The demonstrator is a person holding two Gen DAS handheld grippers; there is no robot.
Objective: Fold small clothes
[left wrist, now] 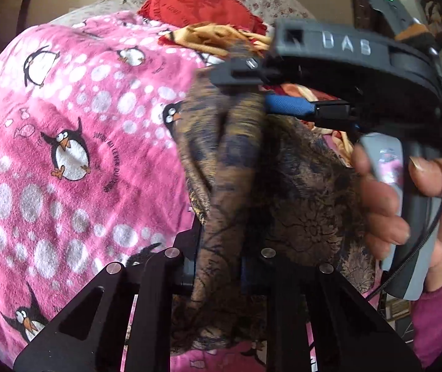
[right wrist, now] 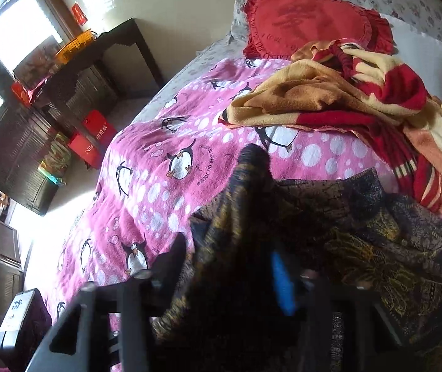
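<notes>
Left gripper [left wrist: 221, 266] pinches the brown patterned garment [left wrist: 283, 192], held up over the pink penguin blanket [left wrist: 65, 155]; right gripper [left wrist: 252, 90] clamps its far top edge. Fabric's long axis runs between them, grippers near together.

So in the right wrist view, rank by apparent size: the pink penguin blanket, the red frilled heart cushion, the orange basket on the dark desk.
1. Pink penguin-print blanket, by far the largest.
2. Red frilled heart-shaped cushion.
3. Orange plastic basket, smallest, though it sits farthest from the camera, so its true size is unsure.
</notes>
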